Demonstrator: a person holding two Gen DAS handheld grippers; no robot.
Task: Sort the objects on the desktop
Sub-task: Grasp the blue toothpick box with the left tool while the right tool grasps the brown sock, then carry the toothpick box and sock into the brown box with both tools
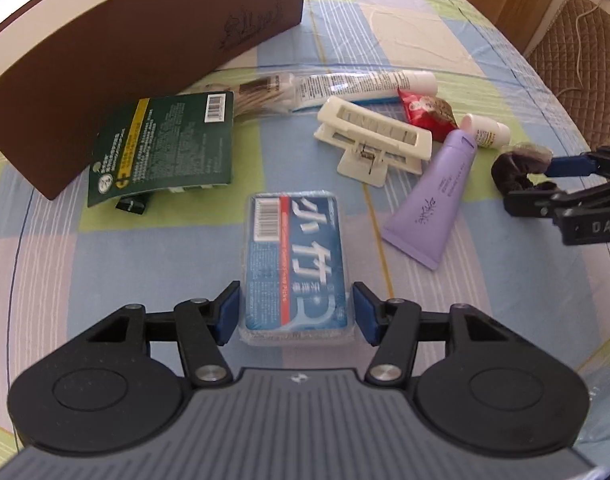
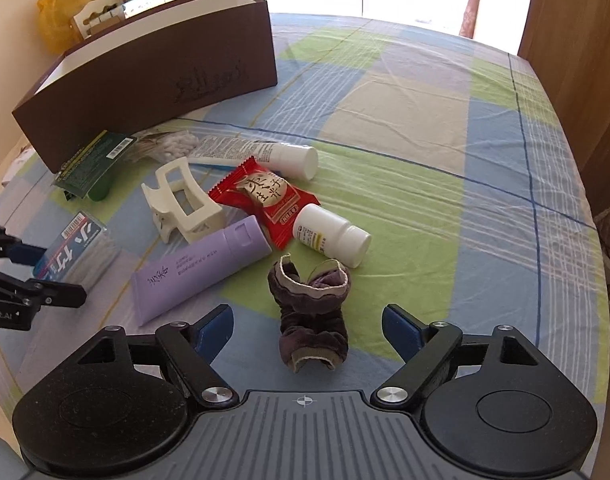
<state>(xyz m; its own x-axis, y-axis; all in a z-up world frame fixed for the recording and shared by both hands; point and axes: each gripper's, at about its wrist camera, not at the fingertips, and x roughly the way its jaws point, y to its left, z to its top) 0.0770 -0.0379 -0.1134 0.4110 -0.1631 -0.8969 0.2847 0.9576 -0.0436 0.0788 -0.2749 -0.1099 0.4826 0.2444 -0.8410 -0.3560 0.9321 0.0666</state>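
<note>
Left gripper (image 1: 296, 312): jaws spread around near end of blue toothpick box (image 1: 295, 268), pads just beside its sides; contact not clear. Box lies flat on checked tablecloth (image 1: 105, 264).

Right gripper (image 2: 308, 330): jaws wide apart, straddling dark scrunchie (image 2: 311, 312), not touching it.

Between grippers: purple tube (image 2: 203, 270), white hair claw (image 2: 183, 204), red snack packet (image 2: 265, 198), white pill bottle (image 2: 331, 234). Brown storage box (image 2: 145, 76) behind, open top.
</note>
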